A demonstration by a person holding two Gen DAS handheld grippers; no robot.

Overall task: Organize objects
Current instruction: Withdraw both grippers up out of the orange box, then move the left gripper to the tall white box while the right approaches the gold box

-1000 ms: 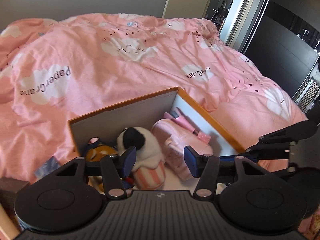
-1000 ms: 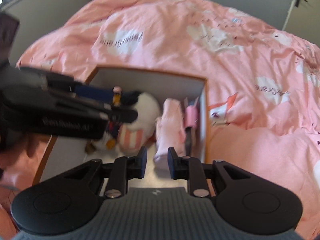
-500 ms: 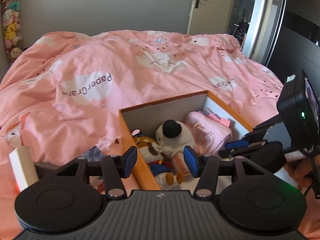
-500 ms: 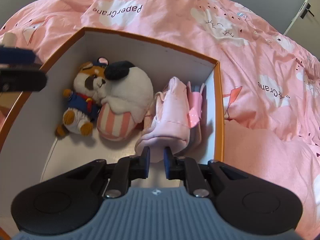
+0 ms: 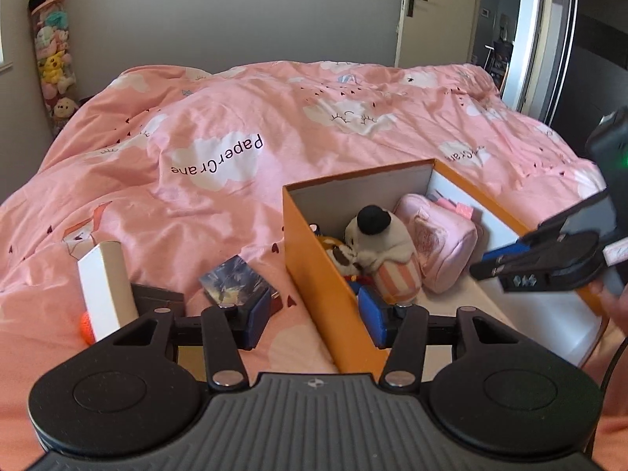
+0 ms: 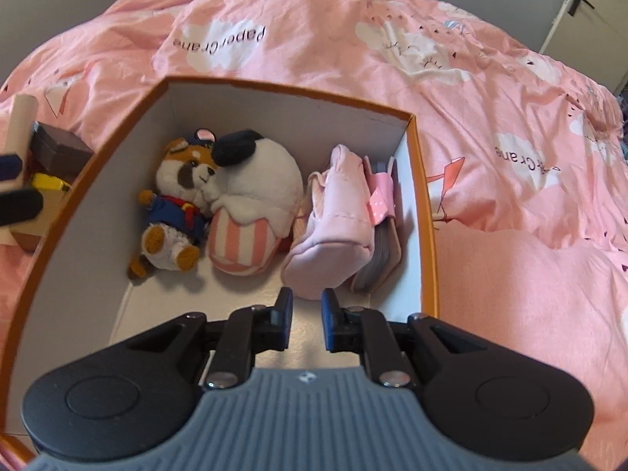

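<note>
In the left wrist view, going left to right: at nine o'clock a white box [image 5: 104,288] stands on end on the pink bed [image 5: 196,212], with an orange ball [image 5: 87,324] half hidden at its foot and a dark case [image 5: 159,298] just beside it. Next comes a small picture-printed box [image 5: 231,280], lying flat. The left tool [image 5: 314,314] hangs over the near wall of the orange box [image 5: 314,259]; its jaws are apart and closing, with only that wall edge seen between them and nothing gripped. Inside the orange box lie a fox plush [image 6: 176,204], a cupcake plush [image 6: 251,212] and a pink pouch [image 6: 337,223], the pouch pressed against a notebook [image 6: 382,251] at the three o'clock wall. The right tool [image 6: 307,322] has its jaws drawn together as far as they go, empty, just short of the pouch's near end.

The loose boxes on the bed look light and stiff; I would pinch the picture-printed one across its short sides. The ball looks soft and may roll. The plush and pouch are soft and will sag.

The white box's far side, most of the ball, and a yellow item [image 6: 51,182] outside the orange box are cut off or unclear.
</note>
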